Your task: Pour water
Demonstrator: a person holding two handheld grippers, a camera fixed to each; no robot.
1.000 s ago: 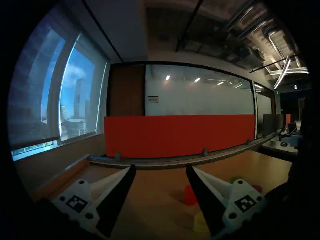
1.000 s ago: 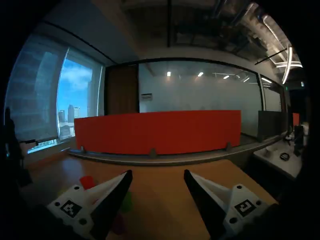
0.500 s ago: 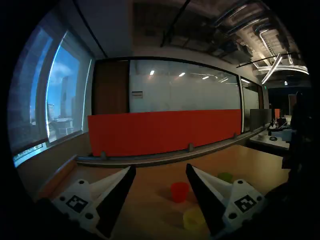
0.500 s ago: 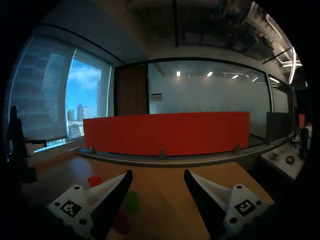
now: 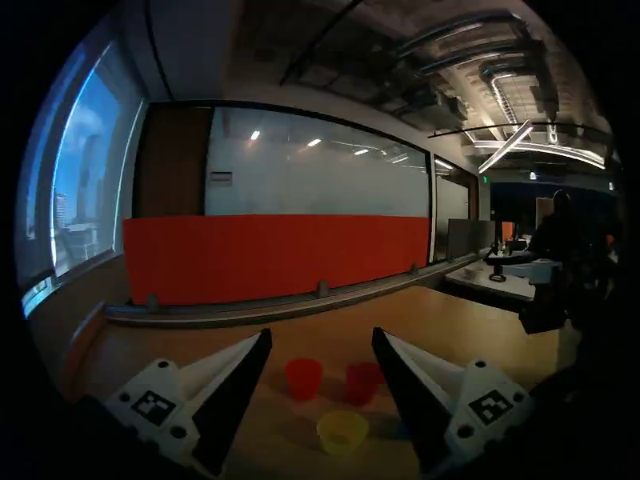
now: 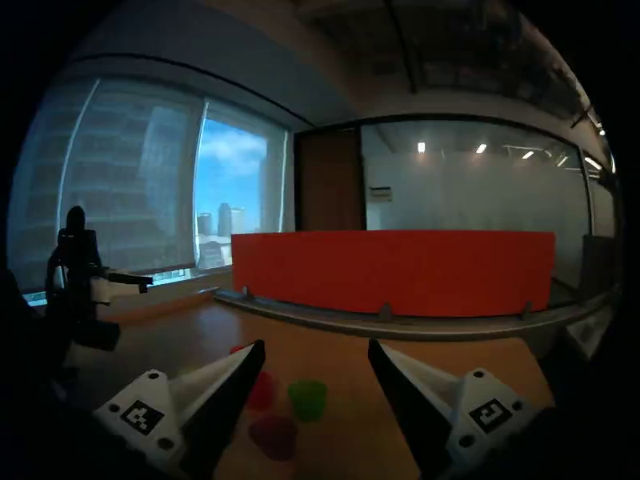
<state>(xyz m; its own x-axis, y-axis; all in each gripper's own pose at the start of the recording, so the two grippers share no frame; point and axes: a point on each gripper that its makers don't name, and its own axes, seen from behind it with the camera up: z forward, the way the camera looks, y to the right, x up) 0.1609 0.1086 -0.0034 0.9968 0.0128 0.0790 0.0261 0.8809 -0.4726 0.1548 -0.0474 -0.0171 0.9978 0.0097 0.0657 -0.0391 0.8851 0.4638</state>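
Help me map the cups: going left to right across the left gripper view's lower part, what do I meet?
Finger on the left → orange-red cup → darker red cup → finger on the right.

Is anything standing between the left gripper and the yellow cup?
Nothing visible does. The yellow cup stands nearest the open left gripper; the orange-red cup and the darker red cup stand behind it.

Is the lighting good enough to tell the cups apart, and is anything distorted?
Left gripper view: dim desk, yet the yellow cup reads clearly; ceiling lamp glares. Right gripper view: bright window, bowed by the fisheye; underexposed foreground, green cup dull but legible.
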